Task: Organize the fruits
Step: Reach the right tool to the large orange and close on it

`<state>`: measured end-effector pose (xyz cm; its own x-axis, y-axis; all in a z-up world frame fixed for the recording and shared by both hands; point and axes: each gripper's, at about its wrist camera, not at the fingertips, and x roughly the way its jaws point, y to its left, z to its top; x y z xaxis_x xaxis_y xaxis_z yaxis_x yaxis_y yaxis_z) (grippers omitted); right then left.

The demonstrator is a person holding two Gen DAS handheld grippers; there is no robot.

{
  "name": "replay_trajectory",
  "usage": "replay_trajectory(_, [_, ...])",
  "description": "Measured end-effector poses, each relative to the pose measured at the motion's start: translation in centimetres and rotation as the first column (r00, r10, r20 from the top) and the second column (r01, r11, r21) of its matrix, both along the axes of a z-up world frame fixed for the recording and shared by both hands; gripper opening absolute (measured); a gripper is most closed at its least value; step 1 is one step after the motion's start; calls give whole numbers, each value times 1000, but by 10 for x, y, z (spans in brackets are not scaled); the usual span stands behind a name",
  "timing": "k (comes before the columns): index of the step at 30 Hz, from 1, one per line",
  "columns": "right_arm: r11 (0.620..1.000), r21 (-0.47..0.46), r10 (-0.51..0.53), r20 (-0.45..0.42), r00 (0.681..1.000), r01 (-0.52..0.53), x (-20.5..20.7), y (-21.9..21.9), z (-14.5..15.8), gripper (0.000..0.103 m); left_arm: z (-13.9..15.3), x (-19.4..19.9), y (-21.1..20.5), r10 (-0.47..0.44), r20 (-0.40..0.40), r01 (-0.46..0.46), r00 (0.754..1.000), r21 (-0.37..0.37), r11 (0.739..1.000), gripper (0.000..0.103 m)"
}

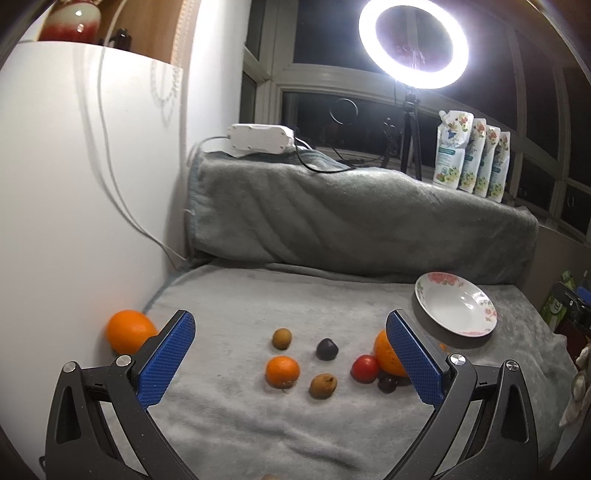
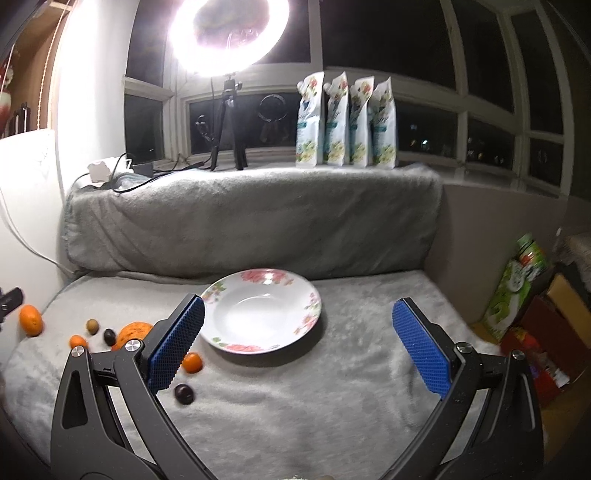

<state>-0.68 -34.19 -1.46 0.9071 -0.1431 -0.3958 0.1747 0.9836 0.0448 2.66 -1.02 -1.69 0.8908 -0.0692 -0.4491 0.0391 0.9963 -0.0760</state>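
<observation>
Grey blanket (image 1: 229,424) carries scattered fruit near its left edge, the small orange (image 1: 282,371) dead ahead of the left gripper (image 1: 291,363), whose fingers are spread and empty, as are the right gripper (image 2: 299,347)'s, facing the empty plate (image 2: 221,338).

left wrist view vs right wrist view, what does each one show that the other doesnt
Only the left wrist view shows the red tomato, the brown fruit nearest the camera, and the left gripper, open and empty.

Only the right wrist view shows the green carton off the blanket's right edge, and the right gripper, also open and empty.

Both show the empty floral plate, the large orange by the wall, the ring light and the four pouches.
</observation>
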Motion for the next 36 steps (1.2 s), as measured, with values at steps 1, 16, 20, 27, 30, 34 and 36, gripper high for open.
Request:
replay_trajectory(1, [1000, 17, 16, -8, 1000, -16, 2, -1, -2, 103, -1, 2, -1, -9, -4, 9, 1000, -3, 1000, 103])
replay_trajectory(16, [883, 348, 375, -124, 919, -313, 45, 20, -38, 103, -35, 32, -23, -253, -157, 232, 955, -139, 963, 85])
replay_trajectory(20, [843, 402, 449, -158, 880, -358, 64, 37, -48, 97, -45, 35, -37, -328, -190, 302, 925, -151, 941, 78])
replay_trajectory(27, [777, 498, 543, -221, 810, -385, 97, 61, -72, 84, -57, 43, -58, -402, -242, 376, 883, -145, 915, 69])
replay_trajectory(30, [759, 524, 564, -233, 792, -386, 109, 67, -77, 81, -62, 47, -63, -419, -257, 394, 871, -143, 908, 68])
replay_trajectory(34, [741, 548, 584, -241, 775, -389, 121, 73, -81, 77, -67, 55, -70, -437, -272, 414, 858, -140, 900, 62])
replay_trajectory(36, [737, 555, 588, -249, 769, -384, 126, 74, -82, 76, -69, 60, -73, -444, -279, 420, 852, -142, 896, 60])
